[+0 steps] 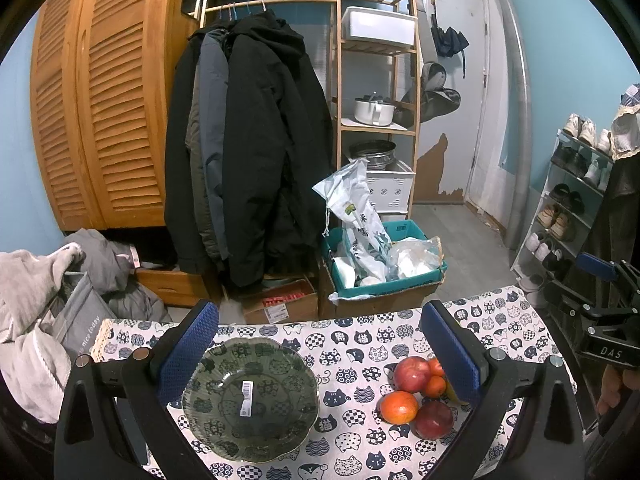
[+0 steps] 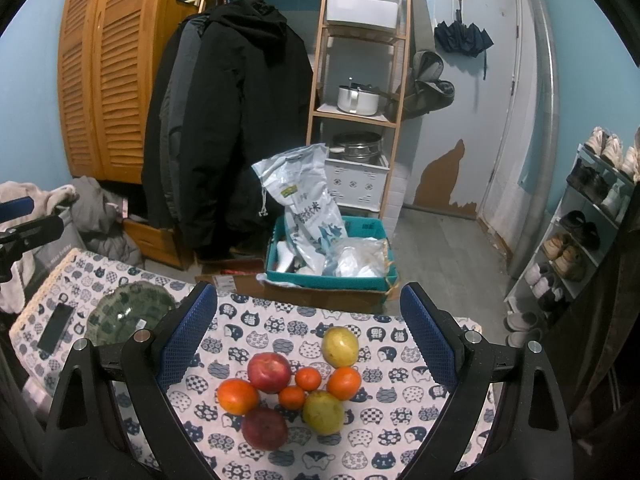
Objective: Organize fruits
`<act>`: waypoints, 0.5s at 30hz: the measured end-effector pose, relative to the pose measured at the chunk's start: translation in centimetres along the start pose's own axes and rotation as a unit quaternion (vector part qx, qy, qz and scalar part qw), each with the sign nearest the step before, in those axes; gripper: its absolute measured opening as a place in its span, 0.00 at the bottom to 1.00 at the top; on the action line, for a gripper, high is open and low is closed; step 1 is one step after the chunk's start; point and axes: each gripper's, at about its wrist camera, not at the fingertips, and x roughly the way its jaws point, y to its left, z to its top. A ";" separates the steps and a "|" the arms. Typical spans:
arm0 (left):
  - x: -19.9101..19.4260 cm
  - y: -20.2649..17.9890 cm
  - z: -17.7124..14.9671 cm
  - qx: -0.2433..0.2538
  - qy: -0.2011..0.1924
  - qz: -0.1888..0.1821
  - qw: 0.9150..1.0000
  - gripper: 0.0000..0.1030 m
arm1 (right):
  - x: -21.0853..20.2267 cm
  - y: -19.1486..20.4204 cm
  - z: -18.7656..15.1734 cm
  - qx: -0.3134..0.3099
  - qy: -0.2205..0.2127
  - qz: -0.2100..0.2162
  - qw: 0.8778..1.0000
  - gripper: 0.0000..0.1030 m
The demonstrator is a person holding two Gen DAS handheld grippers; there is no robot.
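While both grippers (image 1: 320, 354) (image 2: 308, 334) gape empty, upright glass bowl (image 1: 250, 399), clustered fruits (image 2: 298, 384).

Both wrist views low over table (image 1: 352, 344), facing wardrobe, seemingly sharing fruit

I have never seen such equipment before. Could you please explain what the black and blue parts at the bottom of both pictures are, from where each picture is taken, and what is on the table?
Each picture comes from a wide-angle camera on a hand-held gripper, looking forward along its two blue-padded fingers. A person holds one gripper in each hand; there is no robot arm.

The left wrist view shows the left gripper above a green glass plate. The plate holds no fruit. The right wrist view shows the right gripper above a cluster of fruit: two red apples, two yellow-green fruits and four orange citrus fruits.

All lie on a table with a cat-patterned cloth. A dark phone lies beside the plate. Both grippers are open and hold nothing.
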 end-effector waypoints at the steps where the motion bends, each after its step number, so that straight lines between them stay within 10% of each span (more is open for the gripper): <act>1: 0.0 0.0 0.0 0.000 0.000 0.000 1.000 0.99 | 0.0 0.0 0.0 0.000 0.000 0.000 1.000 0.89; 15: -0.3 -1.2 -0.1 -0.002 -0.001 -0.003 1.000 0.99 | 0.0 0.0 0.0 -0.001 0.000 -0.001 1.000 0.89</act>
